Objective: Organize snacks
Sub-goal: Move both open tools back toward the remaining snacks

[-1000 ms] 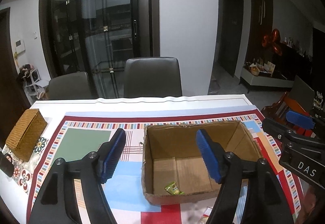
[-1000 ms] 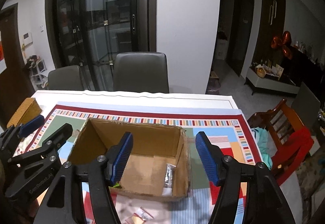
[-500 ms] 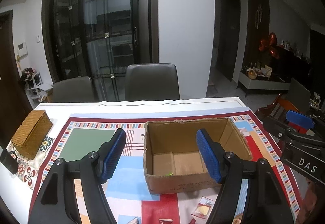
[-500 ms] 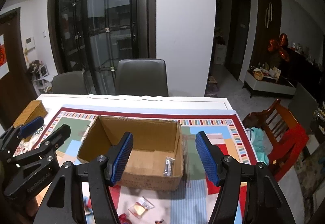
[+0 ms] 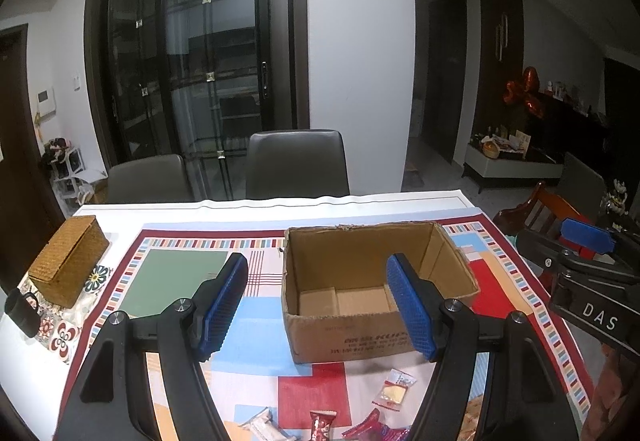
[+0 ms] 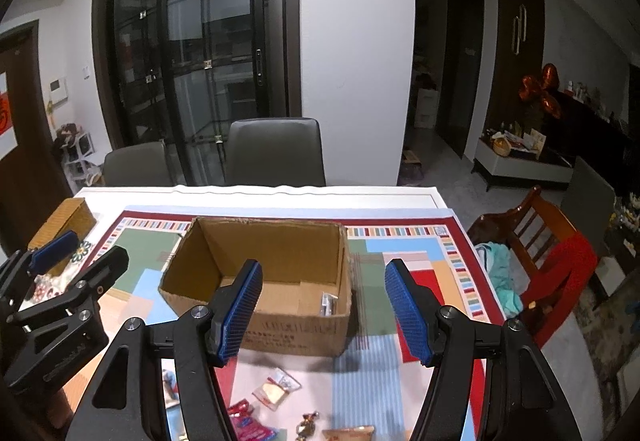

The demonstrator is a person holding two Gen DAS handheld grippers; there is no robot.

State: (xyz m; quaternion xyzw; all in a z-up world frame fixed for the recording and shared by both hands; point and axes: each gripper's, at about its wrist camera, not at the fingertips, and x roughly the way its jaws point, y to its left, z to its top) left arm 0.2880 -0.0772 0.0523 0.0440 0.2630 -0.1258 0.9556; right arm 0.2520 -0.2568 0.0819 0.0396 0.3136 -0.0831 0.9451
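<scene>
On the worktop, just past both hand-held grippers, the cardboard box is sitting open-topped on the patterned mat, and I am holding both tools above the loose snacks at the near edge. The left hand-held gripper is hanging released, its blue pads spread wide with nothing between them; the right hand-held gripper is likewise spread and empty.

The snacks are lying at about 6 o'clock from the box, between it and me: a clear packet with a yellow piece, a red wrapped candy, a white wrapper and a red-and-pink packet. One small silvery packet is already lying inside the box, against its wall at about 3 o'clock.

Here is what I am worrying about. These packets are thin, flat and slick, so I am expecting the pads to skate over the film or pinch only a corner, letting the packet drop short of the box. They are also crowding each other at 6 o'clock, so I am risking catching two at once or flicking a neighbour off the near edge. The two tools are working close together, the right one showing at 3 o'clock in the left view, and reaching for the same pile could knock them together. The box looks light, so a bump on its near wall would probably push it toward 12 o'clock. The wicker box and black mug at 9 o'clock are standing well apart.
</scene>
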